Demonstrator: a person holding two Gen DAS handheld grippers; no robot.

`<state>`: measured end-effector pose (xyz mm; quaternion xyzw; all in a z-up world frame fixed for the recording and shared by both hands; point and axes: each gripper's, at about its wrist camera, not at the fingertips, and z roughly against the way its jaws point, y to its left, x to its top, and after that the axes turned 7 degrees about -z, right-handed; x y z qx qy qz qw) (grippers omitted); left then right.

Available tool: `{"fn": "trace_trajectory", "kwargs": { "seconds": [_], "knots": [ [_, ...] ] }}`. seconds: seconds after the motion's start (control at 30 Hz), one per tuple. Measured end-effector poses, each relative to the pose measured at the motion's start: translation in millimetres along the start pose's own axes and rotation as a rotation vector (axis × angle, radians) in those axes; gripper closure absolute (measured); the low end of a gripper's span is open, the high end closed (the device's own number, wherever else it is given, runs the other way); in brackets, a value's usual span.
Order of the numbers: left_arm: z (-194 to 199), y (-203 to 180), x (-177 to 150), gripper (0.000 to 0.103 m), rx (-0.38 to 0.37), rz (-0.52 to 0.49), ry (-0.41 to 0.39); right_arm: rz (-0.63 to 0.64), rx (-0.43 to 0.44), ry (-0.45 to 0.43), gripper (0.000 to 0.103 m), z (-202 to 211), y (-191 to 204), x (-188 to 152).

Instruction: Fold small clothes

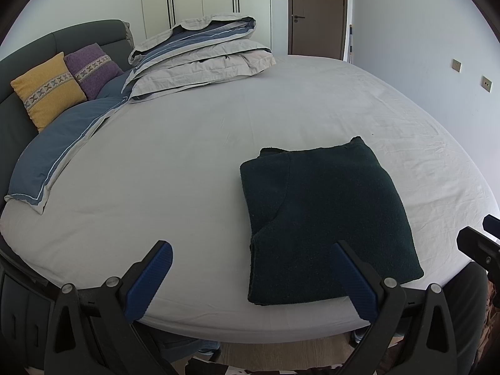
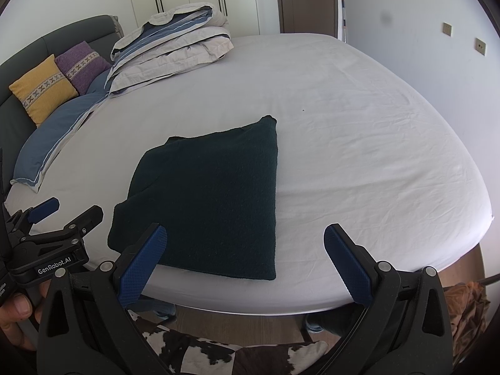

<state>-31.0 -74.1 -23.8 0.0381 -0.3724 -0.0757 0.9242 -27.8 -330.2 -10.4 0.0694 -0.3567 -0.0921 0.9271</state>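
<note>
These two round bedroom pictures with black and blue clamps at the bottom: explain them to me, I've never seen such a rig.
A person holds a two-finger gripper in each hand, and each carries a fisheye camera looking along its fingers. One picture comes from the left gripper, the other from the right gripper. Both are open and hold nothing. Ahead, on the bed, lies a folded dark green garment. Farther back sit a folded duvet, a yellow cushion and a purple cushion.
</note>
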Motion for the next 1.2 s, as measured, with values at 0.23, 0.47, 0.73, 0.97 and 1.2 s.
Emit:
{"fn": "trace_trajectory", "kwargs": {
  "seconds": [0.23,0.47,0.73,0.97,1.2],
  "knots": [
    [0.0,0.5,-0.2,0.0,-0.001,-0.001,0.001,0.003,0.002,0.001,0.0,-1.6,-0.5,-1.7],
    [-0.3,0.7,-1.0,0.0,-0.002,0.0,0.003,0.003,0.003,0.001,0.0,-2.3,-0.7,-2.5],
    [-1.3,0.6,-2.3,0.0,-0.002,0.001,0.007,0.003,0.004,0.002,0.0,-3.2,-0.6,-3.6],
    [-2.0,0.0,-2.1,0.0,-0.003,0.004,0.01,0.004,0.004,0.003,0.0,-4.0,-1.3,-3.6],
    [-2.7,-0.5,-1.9,0.0,-0.003,0.013,0.013,0.007,0.007,0.008,0.0,-6.8,-0.5,-5.2]
  ]
}}
